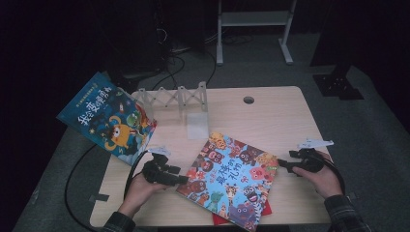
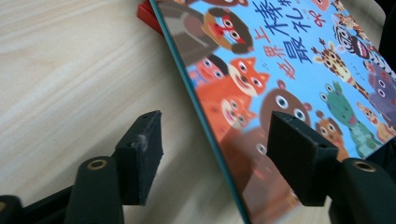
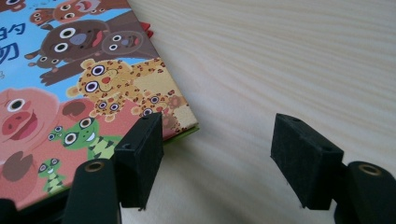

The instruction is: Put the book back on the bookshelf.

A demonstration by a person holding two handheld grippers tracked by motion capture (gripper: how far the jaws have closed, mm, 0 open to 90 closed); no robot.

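A picture book with cartoon animals on a blue cover (image 1: 232, 179) lies flat on the wooden table (image 1: 270, 116), on top of something red (image 1: 220, 220). My left gripper (image 1: 183, 180) is at the book's left edge. In the left gripper view the book's teal edge (image 2: 210, 135) runs between the open jaws of that gripper (image 2: 217, 130), and neither pad presses on it. My right gripper (image 1: 283, 164) is at the book's right corner. In the right gripper view that gripper (image 3: 217, 128) stands open, its left pad (image 3: 140, 158) just over the leopard corner (image 3: 173, 116).
A second blue picture book (image 1: 109, 118) leans off the table's far left corner. A clear folding rack (image 1: 174, 96) and a clear sheet (image 1: 197, 125) stand at the back middle. A round cable hole (image 1: 248, 100) is behind. Cables trail on the floor.
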